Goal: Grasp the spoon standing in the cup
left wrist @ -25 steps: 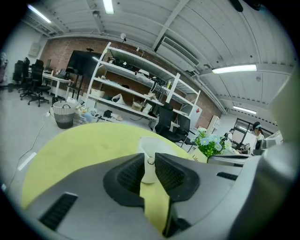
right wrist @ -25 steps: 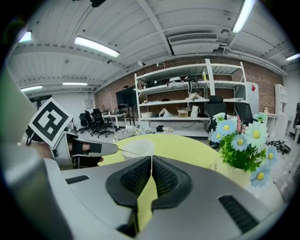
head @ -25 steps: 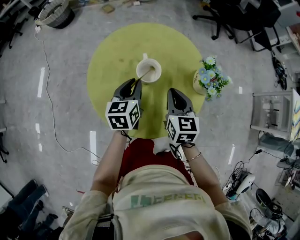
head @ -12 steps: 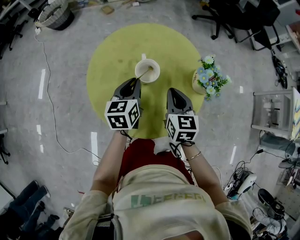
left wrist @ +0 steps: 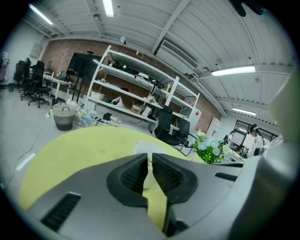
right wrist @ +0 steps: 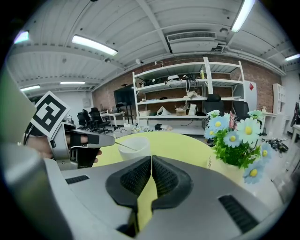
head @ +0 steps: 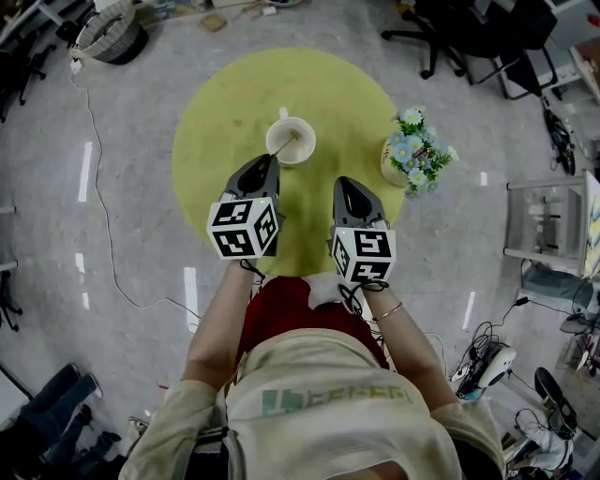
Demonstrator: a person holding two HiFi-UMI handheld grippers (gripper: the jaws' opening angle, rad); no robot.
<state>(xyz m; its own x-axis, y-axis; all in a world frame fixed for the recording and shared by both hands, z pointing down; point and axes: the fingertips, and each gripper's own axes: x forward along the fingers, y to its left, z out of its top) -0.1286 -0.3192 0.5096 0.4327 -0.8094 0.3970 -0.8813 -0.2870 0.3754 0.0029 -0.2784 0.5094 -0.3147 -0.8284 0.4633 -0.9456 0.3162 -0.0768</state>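
A white cup (head: 292, 141) stands near the middle of the round yellow table (head: 234, 94), with a thin spoon (head: 284, 146) leaning out of it toward me. My left gripper (head: 268, 159) is at the cup's near rim, shut on the spoon's handle. In the right gripper view the spoon (right wrist: 125, 146) runs from the left gripper's tip (right wrist: 111, 139) down into the cup (right wrist: 133, 146). In the left gripper view the jaws (left wrist: 150, 159) stand almost together with the cup (left wrist: 140, 148) just beyond. My right gripper (head: 343, 182) (right wrist: 151, 159) is shut on nothing, to the right of the cup.
A pot of blue and white flowers (head: 412, 155) (right wrist: 234, 140) stands at the table's right edge. A basket (head: 111, 26) and office chairs (head: 441, 37) stand on the floor beyond the table. A cable (head: 98, 187) runs along the floor at left.
The left gripper has drifted slightly left, staying at the spoon's handle. The right gripper has held still.
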